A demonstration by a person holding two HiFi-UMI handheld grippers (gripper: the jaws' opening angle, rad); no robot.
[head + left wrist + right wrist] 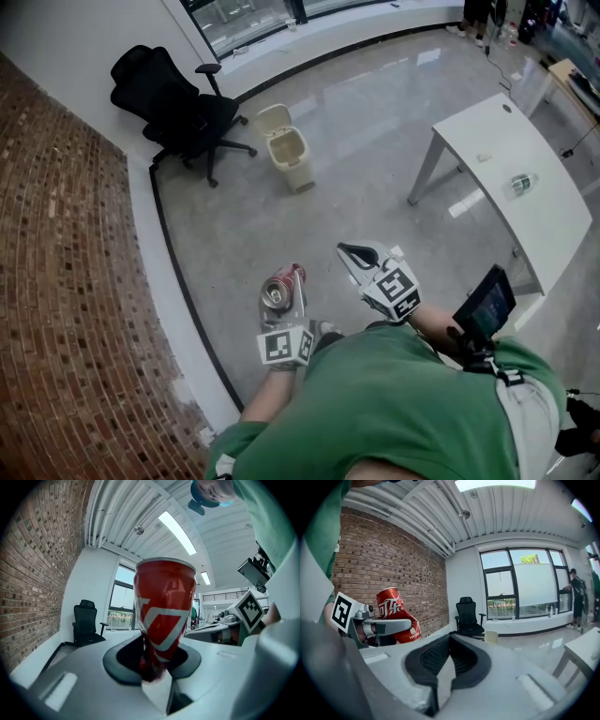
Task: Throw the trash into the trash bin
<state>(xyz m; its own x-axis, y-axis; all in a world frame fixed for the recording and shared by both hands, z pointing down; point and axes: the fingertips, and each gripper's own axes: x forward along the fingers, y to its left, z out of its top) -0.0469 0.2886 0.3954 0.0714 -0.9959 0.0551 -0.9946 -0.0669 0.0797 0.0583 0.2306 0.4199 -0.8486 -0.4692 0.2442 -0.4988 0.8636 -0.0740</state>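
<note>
1. Left tool (157, 670) clamps the red can (164, 606); right tool (440, 674) closed, empty.
2. Trash bin (287, 147) is well apart across the floor (lid looks up). An early release would miss it, and a loose clamp could drop the can.

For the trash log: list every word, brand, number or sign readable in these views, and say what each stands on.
"可乐": white characters on the red can, seen in the right gripper view; this is a likely reading, since the can is tilted.
Small print low on the same can: too small to read.
Square patterns on the marker cubes: black-and-white codes, no words.
Nothing else is legible in any view.
</note>
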